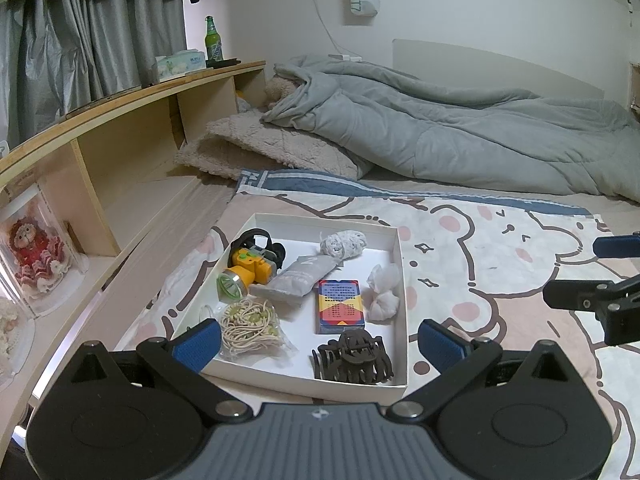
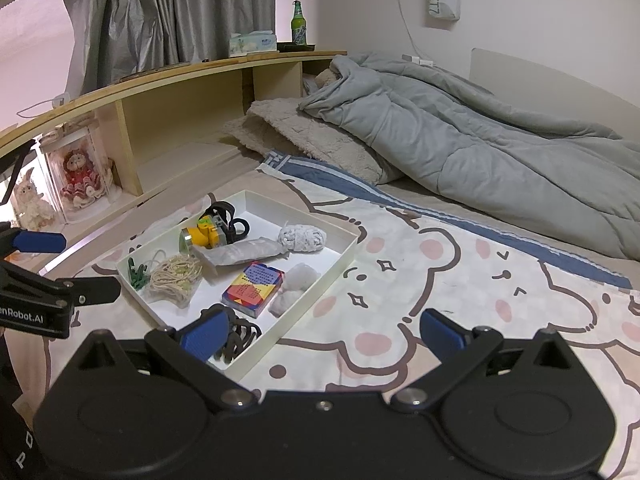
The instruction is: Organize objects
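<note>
- Two tongs, left tongs [image 1: 318, 344] and right tongs [image 2: 322, 334], both spread wide, empty.
- White tray [image 1: 402, 280] on bed: headlamp [image 1: 248, 268] at 10 o'clock, hair claw [image 1: 352, 358] at 5 o'clock.

Both wrist views look forward and down over the bed, sharing the white tray [image 1: 394, 240] [image 2: 340, 254]: left view directly before it, right view from its right.
</note>
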The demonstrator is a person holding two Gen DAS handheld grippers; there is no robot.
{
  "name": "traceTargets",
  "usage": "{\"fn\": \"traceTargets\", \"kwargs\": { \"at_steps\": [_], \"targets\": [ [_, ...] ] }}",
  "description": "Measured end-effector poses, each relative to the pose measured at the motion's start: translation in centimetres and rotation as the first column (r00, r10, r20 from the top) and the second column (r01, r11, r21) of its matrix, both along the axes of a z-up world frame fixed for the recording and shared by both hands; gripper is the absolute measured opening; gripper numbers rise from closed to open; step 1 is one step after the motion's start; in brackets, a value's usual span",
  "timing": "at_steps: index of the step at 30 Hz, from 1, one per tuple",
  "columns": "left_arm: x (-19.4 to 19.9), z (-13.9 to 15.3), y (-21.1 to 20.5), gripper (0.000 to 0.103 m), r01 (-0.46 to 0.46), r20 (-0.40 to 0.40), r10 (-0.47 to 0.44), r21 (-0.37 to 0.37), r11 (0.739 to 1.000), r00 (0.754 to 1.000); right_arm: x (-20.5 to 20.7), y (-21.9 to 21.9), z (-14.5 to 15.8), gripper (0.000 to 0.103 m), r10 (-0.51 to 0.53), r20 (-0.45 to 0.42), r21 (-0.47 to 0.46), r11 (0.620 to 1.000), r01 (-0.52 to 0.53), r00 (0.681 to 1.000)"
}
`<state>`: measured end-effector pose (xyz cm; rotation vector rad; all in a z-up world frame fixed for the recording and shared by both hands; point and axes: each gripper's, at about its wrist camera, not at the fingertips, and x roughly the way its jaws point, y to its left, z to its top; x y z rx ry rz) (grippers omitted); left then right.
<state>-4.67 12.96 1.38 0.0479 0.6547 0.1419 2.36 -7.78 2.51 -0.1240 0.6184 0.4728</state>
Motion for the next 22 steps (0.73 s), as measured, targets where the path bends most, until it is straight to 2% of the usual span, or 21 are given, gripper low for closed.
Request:
{"fn": "traceTargets", "kwargs": {
  "at_steps": [22],
  "targets": [
    [-0.12,-0.01,0.00,0.103,-0.004,0.002,0.004,0.001,1.000,1.000,-0.04,-0.07,-0.15,0.103,0.013,0.001,-0.010,1.000,-0.013,1.000]
  ]
}}
